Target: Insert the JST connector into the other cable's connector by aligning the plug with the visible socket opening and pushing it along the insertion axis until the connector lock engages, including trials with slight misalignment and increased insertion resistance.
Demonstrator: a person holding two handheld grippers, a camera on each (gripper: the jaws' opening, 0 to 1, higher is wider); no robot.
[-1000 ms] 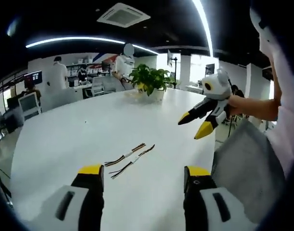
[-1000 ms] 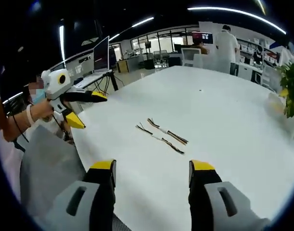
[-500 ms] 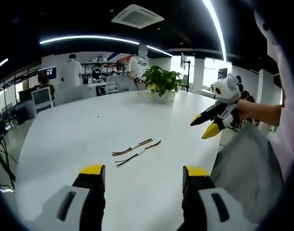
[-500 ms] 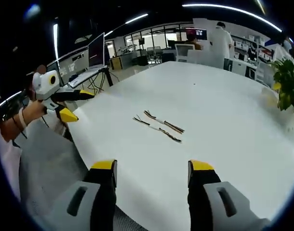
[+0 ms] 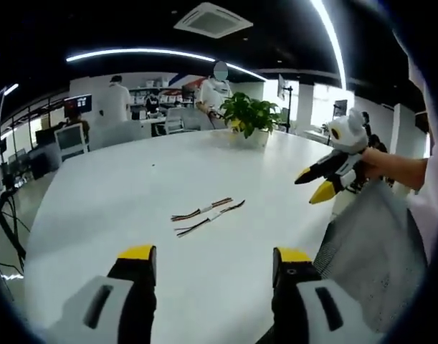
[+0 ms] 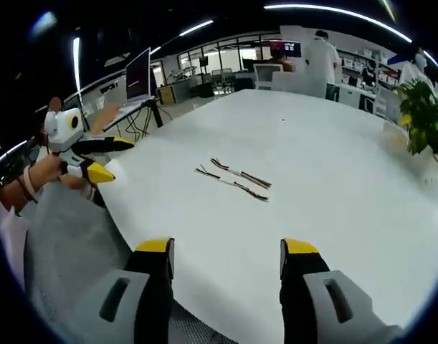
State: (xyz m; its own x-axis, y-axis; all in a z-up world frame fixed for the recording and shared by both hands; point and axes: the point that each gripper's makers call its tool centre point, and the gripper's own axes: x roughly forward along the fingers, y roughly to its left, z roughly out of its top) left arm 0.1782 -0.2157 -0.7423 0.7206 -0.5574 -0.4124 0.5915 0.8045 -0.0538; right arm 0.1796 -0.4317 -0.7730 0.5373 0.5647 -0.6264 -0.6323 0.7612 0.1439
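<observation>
Two short JST cables lie side by side on the white table: one cable and a second cable just nearer me; in the right gripper view they are the far cable and the near cable. My left gripper is open, well short of the cables, nothing between its jaws. My right gripper is open too, near the table edge. The right gripper shows at the right of the left gripper view, and the left gripper at the left of the right gripper view.
The round white table stretches away. A potted plant stands at its far side; it is the plant at the right. People stand by desks and monitors beyond. A grey chair back sits close at the right.
Both views have shifted a little as the hands moved; the cables lie as before and both grippers stay open.
</observation>
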